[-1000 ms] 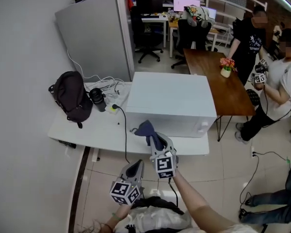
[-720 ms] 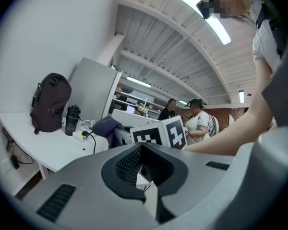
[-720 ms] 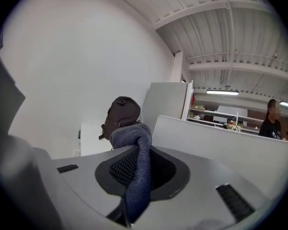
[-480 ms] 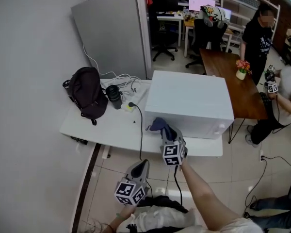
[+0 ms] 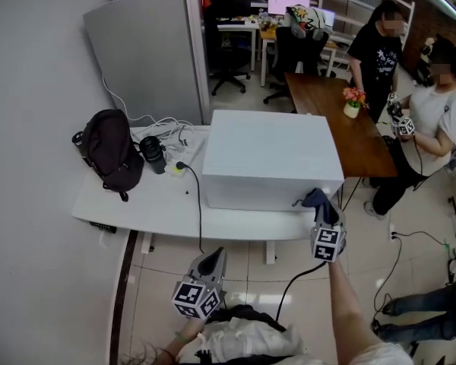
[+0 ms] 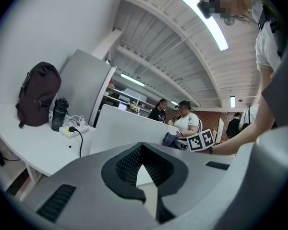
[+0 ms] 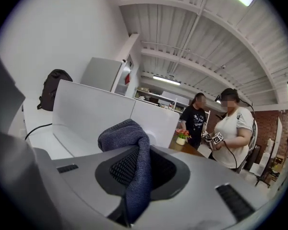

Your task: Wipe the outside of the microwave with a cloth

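The white microwave [image 5: 266,158] stands on the white table [image 5: 137,204]. My right gripper [image 5: 321,207] is shut on a dark blue cloth [image 5: 316,198] and holds it against the microwave's front right corner. In the right gripper view the cloth [image 7: 129,152] hangs folded over the closed jaws of the right gripper [image 7: 134,171], with the microwave's wall [image 7: 96,114] just ahead. My left gripper [image 5: 213,258] hangs low in front of the table, shut with nothing in it. Its own view shows the left gripper [image 6: 143,159], the microwave [image 6: 125,128] and the cloth [image 6: 170,139].
A black backpack [image 5: 110,150], a black flask [image 5: 153,155] and a power strip with cables [image 5: 178,167] lie left of the microwave. A grey partition [image 5: 148,52] stands behind. A wooden table [image 5: 357,143] with a flower pot [image 5: 355,101] and two people are at the right.
My right gripper has carried the cloth along the microwave's front, from its left end to its right corner. The left gripper has stayed low in front of the table.
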The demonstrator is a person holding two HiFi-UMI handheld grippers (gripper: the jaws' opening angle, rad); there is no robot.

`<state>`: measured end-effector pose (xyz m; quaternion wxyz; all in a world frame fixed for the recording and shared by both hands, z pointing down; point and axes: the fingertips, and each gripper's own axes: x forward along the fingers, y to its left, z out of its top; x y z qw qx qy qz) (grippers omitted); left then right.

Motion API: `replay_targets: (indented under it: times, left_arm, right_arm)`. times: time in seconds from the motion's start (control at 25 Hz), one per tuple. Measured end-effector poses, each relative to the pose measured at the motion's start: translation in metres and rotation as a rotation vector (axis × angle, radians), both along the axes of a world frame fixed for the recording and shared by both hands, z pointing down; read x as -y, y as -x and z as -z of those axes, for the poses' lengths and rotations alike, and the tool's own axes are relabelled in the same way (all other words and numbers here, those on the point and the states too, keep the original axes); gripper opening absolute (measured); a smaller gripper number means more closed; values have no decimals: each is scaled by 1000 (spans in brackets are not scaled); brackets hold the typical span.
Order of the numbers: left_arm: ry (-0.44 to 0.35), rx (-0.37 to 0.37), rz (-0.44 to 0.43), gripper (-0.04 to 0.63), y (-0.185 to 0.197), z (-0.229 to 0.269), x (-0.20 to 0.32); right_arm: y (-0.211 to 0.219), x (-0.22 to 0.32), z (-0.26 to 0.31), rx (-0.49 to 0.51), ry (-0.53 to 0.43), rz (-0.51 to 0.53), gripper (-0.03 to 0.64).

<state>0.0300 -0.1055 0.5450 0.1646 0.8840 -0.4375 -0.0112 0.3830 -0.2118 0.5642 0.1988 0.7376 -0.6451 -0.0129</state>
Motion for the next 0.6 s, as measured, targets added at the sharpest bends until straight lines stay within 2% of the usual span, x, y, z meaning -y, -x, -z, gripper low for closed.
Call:
replay_targets:
  times: [0.08, 0.2, 0.36, 0.48, 0.6]
  left_arm:
    - [2, -1, 1, -14, 1, -1, 1]
    - [5, -5, 20, -14, 6, -2, 3]
    - [11, -12, 51, -14, 15, -1, 1]
    - [7, -5, 65, -14, 21, 0, -5]
    - [3, 5, 80, -14, 27, 3, -13]
  right_arm:
    - [2, -8, 0, -7, 0, 18, 78]
    - [48, -14, 1, 65, -32, 95, 78]
    - [167, -7, -12, 165, -34, 298, 78]
    - [265, 7, -25, 161, 3, 486, 78]
    - [334, 26, -48, 132, 60, 621, 78]
